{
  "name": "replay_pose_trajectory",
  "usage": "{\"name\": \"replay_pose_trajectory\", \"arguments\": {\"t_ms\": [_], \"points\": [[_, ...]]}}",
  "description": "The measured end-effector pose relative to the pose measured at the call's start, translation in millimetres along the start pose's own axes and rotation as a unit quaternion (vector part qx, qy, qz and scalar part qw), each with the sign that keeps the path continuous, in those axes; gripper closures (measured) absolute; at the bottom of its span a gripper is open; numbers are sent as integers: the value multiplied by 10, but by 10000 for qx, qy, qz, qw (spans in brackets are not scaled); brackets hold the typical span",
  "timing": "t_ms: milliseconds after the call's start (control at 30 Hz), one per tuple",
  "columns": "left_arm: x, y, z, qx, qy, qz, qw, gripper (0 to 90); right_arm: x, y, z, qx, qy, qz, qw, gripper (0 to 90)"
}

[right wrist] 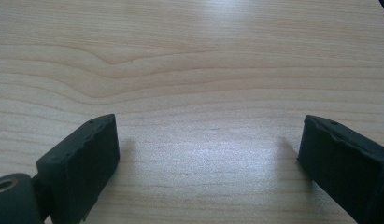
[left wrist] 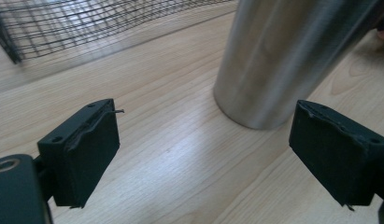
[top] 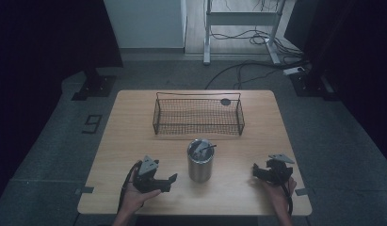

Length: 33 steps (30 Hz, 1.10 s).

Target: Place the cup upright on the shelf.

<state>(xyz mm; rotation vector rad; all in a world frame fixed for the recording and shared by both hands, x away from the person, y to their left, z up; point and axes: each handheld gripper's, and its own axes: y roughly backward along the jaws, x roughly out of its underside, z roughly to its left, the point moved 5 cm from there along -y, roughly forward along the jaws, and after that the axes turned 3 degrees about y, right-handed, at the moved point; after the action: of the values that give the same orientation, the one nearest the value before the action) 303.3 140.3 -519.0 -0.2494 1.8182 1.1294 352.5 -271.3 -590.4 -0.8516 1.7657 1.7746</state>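
Left tool [top: 168,181] gaped empty, just left of tall brushed-steel tumbler [top: 200,162] at table [top: 134,127] centre; right tool [top: 255,171] likewise spread. Off-centre nudge could topple tumbler.

Silver steel cup [top: 201,162], black wire basket [top: 198,115] — pale wood-grain table [top: 134,141].

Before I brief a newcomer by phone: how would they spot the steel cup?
Find the wooden table, then the wire basket at its far side. Just nearer stands the steel cup, the one shiny upright cylinder, between both grippers.
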Motion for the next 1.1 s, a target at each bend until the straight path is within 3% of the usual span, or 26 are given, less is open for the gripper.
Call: {"name": "replay_pose_trajectory", "arguments": {"t_ms": [567,1100], "points": [[-48,-100,-225,250,-166,77,9995,50,1,2,0,1,5,-7,10000,55],[-163,-236,-364,308,-242,58,9992,15,2,3,-1,-10,-2,-7,10000,54]]}}
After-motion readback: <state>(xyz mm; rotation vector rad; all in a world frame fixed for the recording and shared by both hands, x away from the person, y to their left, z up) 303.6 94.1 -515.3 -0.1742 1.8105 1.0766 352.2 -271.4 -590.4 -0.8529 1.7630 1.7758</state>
